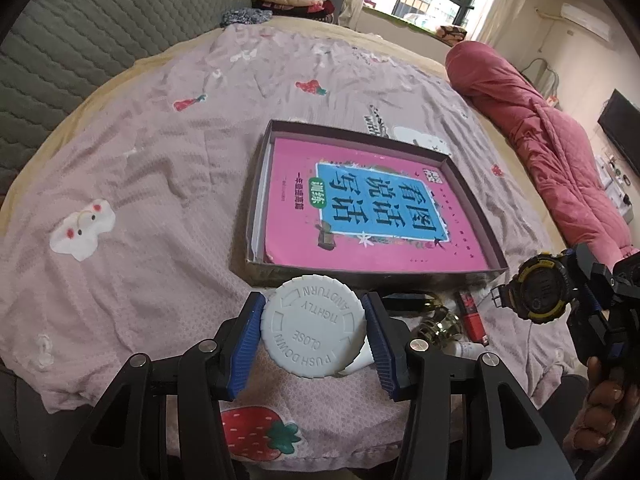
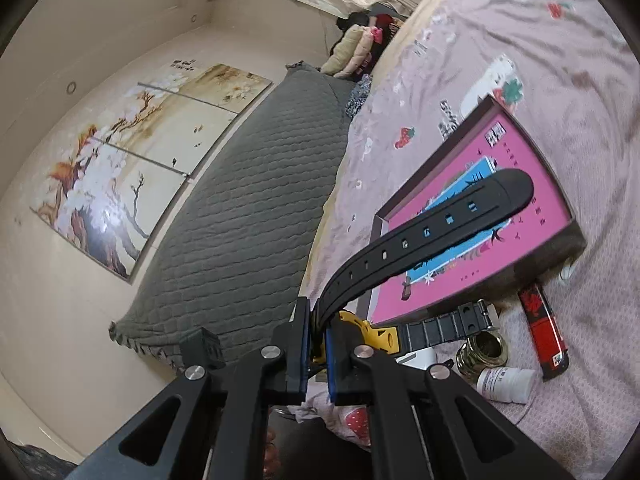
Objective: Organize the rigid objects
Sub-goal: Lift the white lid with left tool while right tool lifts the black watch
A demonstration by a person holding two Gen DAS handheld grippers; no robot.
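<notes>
Soft bedding [image 1: 160, 168] offers no firm support: my left fingers [image 1: 314, 332] clamp the white bottle [image 1: 314, 330] by its ribbed cap, my right fingers [image 2: 317, 354] pinch the watch [image 2: 432, 236] above the box [image 1: 476, 196], and either may slip.

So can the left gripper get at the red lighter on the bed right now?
Probably not as things stand: the left gripper is shut on the white bottle. The red lighter itself lies uncovered beside the box, so the way looks free once the gripper is emptied.
</notes>
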